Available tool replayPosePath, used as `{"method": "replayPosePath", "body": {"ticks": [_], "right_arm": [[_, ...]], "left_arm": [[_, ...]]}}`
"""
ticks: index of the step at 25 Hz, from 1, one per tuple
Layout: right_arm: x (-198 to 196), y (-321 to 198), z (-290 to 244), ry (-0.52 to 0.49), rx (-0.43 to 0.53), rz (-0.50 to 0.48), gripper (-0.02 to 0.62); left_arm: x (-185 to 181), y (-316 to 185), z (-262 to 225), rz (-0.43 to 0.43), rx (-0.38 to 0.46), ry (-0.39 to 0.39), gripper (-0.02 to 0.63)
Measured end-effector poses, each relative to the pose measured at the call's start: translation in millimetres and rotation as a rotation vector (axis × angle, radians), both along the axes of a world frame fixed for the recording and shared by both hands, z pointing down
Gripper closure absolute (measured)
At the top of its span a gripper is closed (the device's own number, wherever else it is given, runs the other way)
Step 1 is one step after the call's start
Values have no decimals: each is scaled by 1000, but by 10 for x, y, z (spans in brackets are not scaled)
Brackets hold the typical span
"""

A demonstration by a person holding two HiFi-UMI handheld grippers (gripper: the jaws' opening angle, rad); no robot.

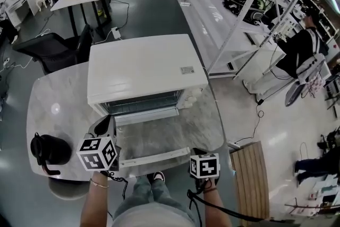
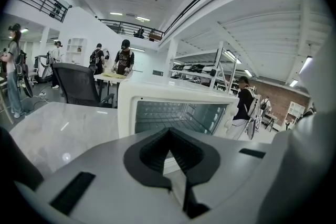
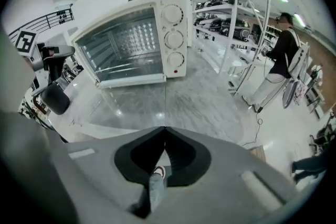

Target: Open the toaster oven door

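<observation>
The right gripper (image 3: 165, 128) has its two dark jaws pressed together with nothing between them. Through the notch behind the tips, only the person's trouser leg and shoe show, far below. Just ahead of these jaws and a little to their left lies the toaster oven door (image 3: 131, 105), folded fully down and resting about level above the marble table (image 3: 210, 97). Its handle (image 1: 154, 157), a pale bar along the free edge, is the part nearest the jaws. Beyond the door stands the white toaster oven (image 3: 126, 34), its cavity open and its wire rack visible. Three control knobs (image 3: 174, 38) are stacked on the side ahead and slightly right.

The left gripper (image 2: 169, 131) also has its jaws closed and empty. It points at the open oven mouth from near the door's left corner. A black kettle (image 1: 50, 150) sits on the table off to the left of the left jaws.

The door looks like a stiff glass pane in a light metal frame, hinged at the bottom. It should swing easily, but the glass is smooth and breakable. The handle bar is the sensible place to grip. The oven itself may slide on the polished marble if pulled hard. With the door down, the opening appears complete.
</observation>
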State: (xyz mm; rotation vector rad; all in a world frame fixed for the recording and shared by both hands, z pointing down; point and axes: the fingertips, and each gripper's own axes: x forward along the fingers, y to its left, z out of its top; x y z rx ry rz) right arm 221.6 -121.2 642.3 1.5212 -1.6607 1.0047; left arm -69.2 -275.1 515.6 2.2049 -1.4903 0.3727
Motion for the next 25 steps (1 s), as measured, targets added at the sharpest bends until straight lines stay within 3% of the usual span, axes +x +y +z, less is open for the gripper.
{"method": "replayPosePath", "body": {"ticks": [15, 25], "right_arm": [[-200, -1022, -1715, 32, 473, -115, 589], [-517, -1404, -2652, 37, 845, -157, 589]], "left_arm": [[-185, -95, -1032, -64, 217, 80, 601], [-348, -95, -1491, -122, 352, 62, 601]]}}
